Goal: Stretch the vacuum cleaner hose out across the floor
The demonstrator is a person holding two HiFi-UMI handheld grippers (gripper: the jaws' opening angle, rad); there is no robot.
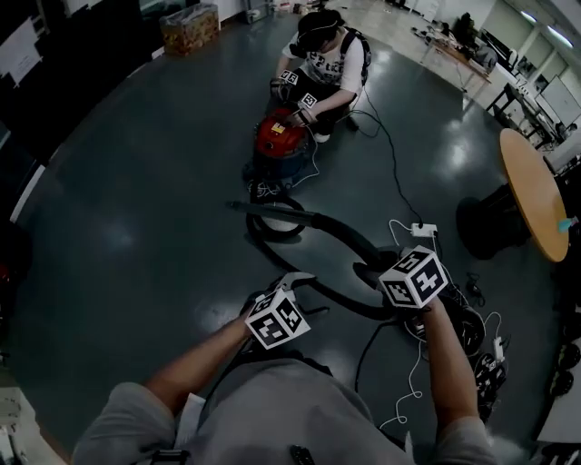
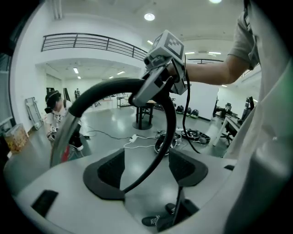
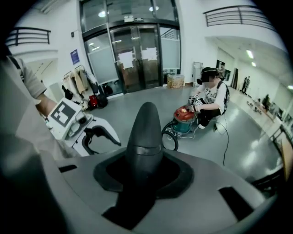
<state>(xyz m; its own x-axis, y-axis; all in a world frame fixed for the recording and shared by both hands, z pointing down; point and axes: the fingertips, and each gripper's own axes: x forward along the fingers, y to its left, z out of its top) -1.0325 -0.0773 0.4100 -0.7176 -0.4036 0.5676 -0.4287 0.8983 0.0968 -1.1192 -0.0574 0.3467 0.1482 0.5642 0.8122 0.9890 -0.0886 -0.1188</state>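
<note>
A black vacuum hose point(image 1: 336, 232) loops over the dark floor from a red and teal vacuum cleaner point(image 1: 280, 134). My right gripper point(image 3: 144, 171) is shut on the hose's dark tapered end piece point(image 3: 145, 132), which points up and away between its jaws. My left gripper point(image 2: 147, 167) stands wide open; the thin hose point(image 2: 162, 141) runs slantwise between its pads point(image 2: 110, 169) without being squeezed, then arcs up to the right gripper point(image 2: 139, 97). In the head view the left gripper point(image 1: 292, 283) is lower left of the right one point(image 1: 388, 272). The right gripper view shows the left gripper point(image 3: 101, 135) with jaws apart.
Another person point(image 1: 322, 59) crouches behind the vacuum cleaner, holding marker cubes. A round wooden table point(image 1: 536, 191) stands at the right. A white power strip point(image 1: 422, 229) with cables and coiled leads point(image 1: 463, 322) lies near my right side. A box point(image 1: 189, 27) sits far back.
</note>
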